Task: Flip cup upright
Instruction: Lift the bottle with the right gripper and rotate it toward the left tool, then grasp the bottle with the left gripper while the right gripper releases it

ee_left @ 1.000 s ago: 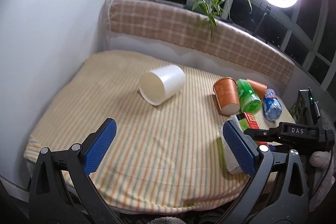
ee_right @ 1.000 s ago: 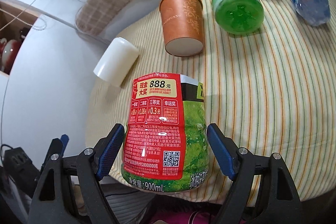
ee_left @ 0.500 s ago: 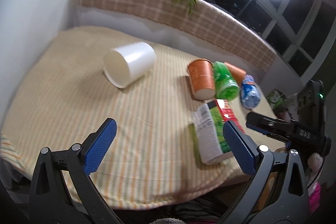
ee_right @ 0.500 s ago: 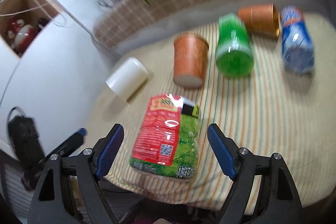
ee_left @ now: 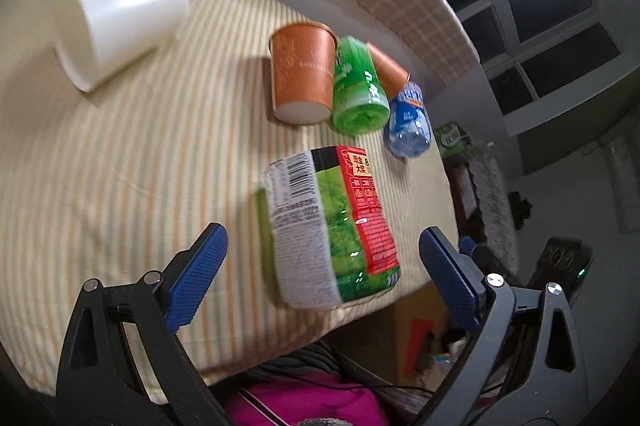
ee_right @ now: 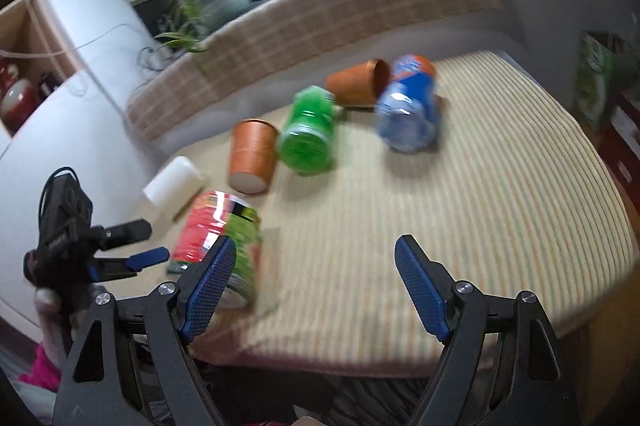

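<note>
Your left gripper [ee_left: 322, 268] has its jaws spread wide with nothing between the blue pads; the large green bottle with the red label [ee_left: 328, 226] lies on its side on the striped tablecloth [ee_left: 120, 162] just beyond them, at the lower centre of the left wrist view. Your right gripper [ee_right: 314, 284] is spread just as wide and grips nothing, over bare cloth at the lower centre of its own view.

The white cup [ee_left: 120, 22] lies on its side in the upper left of the left wrist view, mouth toward the lower left, well apart from both grippers. Near the frame's centre an orange paper cup [ee_left: 302, 74] lies on its side, touching a small green bottle [ee_left: 358, 86]. A second orange cup [ee_left: 388, 68] and a blue bottle [ee_left: 408, 120] lie just to the right of that.

In the right wrist view the white cup sits at centre left, partly blurred, behind the large bottle. Your other gripper shows at the left edge.
</note>
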The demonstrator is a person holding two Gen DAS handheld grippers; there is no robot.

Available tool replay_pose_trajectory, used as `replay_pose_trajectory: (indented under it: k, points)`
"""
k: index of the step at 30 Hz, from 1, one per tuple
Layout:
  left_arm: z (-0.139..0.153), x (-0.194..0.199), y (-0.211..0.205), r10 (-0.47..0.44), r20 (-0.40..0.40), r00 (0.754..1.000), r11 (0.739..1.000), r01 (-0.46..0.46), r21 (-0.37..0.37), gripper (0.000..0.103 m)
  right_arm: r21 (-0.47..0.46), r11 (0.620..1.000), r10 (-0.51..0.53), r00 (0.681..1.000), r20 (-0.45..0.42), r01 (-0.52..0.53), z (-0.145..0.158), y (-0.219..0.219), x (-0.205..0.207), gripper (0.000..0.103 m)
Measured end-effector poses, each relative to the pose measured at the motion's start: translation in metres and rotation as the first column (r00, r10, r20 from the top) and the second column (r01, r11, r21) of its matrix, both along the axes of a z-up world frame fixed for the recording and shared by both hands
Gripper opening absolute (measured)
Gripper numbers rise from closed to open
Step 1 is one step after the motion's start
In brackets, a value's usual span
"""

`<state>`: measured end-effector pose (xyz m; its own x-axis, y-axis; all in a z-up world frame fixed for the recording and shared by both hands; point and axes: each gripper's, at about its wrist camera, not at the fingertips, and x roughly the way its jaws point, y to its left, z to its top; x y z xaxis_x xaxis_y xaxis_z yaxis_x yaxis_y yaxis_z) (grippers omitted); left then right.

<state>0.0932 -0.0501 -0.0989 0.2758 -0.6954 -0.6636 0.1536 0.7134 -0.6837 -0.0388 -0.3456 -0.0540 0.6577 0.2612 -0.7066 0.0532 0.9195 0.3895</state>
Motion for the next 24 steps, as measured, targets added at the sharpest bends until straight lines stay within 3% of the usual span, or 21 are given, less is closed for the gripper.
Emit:
replay_pose_trajectory:
  k: [10, 16, 20, 24]
  points:
    - [-0.028, 0.024, -0.017, -0.051, -0.167, 0.985, 0.995, 0.036, -0.094, 0.096, 0.018, 0.994, -0.111, 0.993, -0.038, 0.112, -0.012, -0.032, -0.018, 0.082]
    - [-0.036, 0.029, -0.026, -0.057, -0.192, 0.98, 0.995, 0.039, -0.094, 0.096, 0.02, 0.994, -0.108, 0.993, -0.046, 0.109, -0.015, -0.031, -0.019, 0.082]
    - [-0.042, 0.032, -0.031, -0.061, -0.218, 0.974, 0.994, 0.038, -0.106, 0.084, 0.02, 0.992, -0.122, 0.992, -0.045, 0.123, -0.016, -0.034, -0.022, 0.082]
    - [-0.043, 0.031, -0.034, -0.067, -0.223, 0.973, 0.993, 0.043, -0.111, 0.082, 0.034, 0.986, -0.159, 0.986, -0.046, 0.161, -0.018, -0.043, -0.026, 0.082]
